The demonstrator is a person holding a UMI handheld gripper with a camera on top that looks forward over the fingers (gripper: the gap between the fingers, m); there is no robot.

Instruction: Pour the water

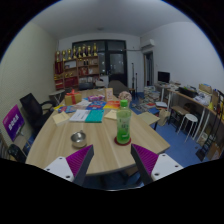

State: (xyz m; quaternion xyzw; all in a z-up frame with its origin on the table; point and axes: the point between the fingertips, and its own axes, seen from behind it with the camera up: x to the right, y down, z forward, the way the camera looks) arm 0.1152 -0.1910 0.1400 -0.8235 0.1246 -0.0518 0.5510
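Currently, approach phase; nothing is gripped.

Gripper [111,158]: low centre of the frame, aimed across the counter.

Fingers: spread wide, magenta pads facing inward, one finger [79,160] at lower left and the other at lower right. Nothing sits between the pads.

Green bottle [123,124]: upright at the centre of the frame, a tall translucent green vessel on a dark round coaster [122,141]. It stands ahead of the fingers, roughly on their midline but apart from them. This is my reading of the thing to be poured from; whether it holds water I cannot tell.

Metal bowl [78,138]: left of centre, on the counter, near the bottle's left side and apart from it. Possible receiving vessel, judged only.

Counter [60,148]: pale wood, fills the middle of the frame. Papers and small coloured items lie farther back, too small to name.

Surroundings: shelving at upper left, dark window at top centre, desks and a stool at right.

Step in hand: reach toward the bottle, grasp not yet made.

Next move calls for: advancing so the bottle's body sits between the pads, then closing squarely at mid-height to keep it upright before any lift or tilt.
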